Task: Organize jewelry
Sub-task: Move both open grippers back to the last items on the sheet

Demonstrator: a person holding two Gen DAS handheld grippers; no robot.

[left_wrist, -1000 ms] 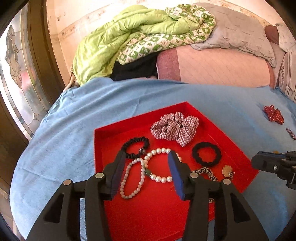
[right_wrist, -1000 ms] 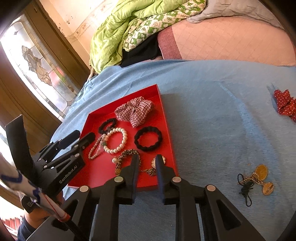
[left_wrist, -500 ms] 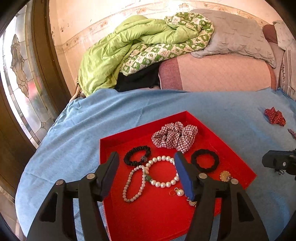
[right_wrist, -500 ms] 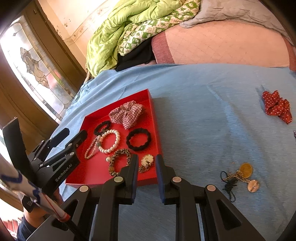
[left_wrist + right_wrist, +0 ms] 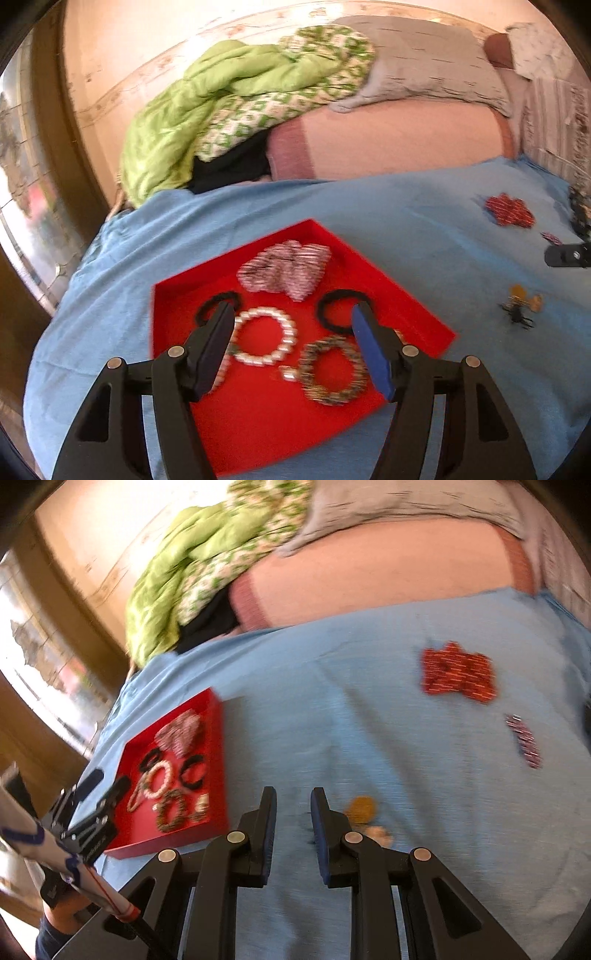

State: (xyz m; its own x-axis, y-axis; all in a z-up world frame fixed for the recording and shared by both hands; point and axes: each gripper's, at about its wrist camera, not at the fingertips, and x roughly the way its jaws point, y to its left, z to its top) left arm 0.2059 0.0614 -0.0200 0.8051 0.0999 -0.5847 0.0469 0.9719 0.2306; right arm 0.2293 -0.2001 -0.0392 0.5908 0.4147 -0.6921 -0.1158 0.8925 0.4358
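Observation:
A red tray [image 5: 177,295] lies on the blue bedspread and holds a pearl bracelet [image 5: 266,341], a patterned beaded bracelet [image 5: 334,371], a plaid scrunchie [image 5: 286,269] and black hair ties [image 5: 338,308]. My left gripper [image 5: 291,345] hovers open and empty over the tray. My right gripper [image 5: 293,812] is open and empty over the bedspread, right of the tray [image 5: 218,738]. A gold pendant with a dark cord [image 5: 364,808] lies just past its right finger; it also shows in the left wrist view [image 5: 521,301]. A red dotted scrunchie [image 5: 458,672] lies farther right.
A small red patterned clip [image 5: 524,740] lies near the red scrunchie. A green quilt [image 5: 207,122], grey pillow [image 5: 424,66] and pink bolster [image 5: 388,140] are piled at the bed's far side. A stained-glass window [image 5: 22,206] is on the left.
My right gripper has swung right, away from the tray and over to the gold pendant, and its jaws have widened. My left gripper has drawn back and shifted right over the tray.

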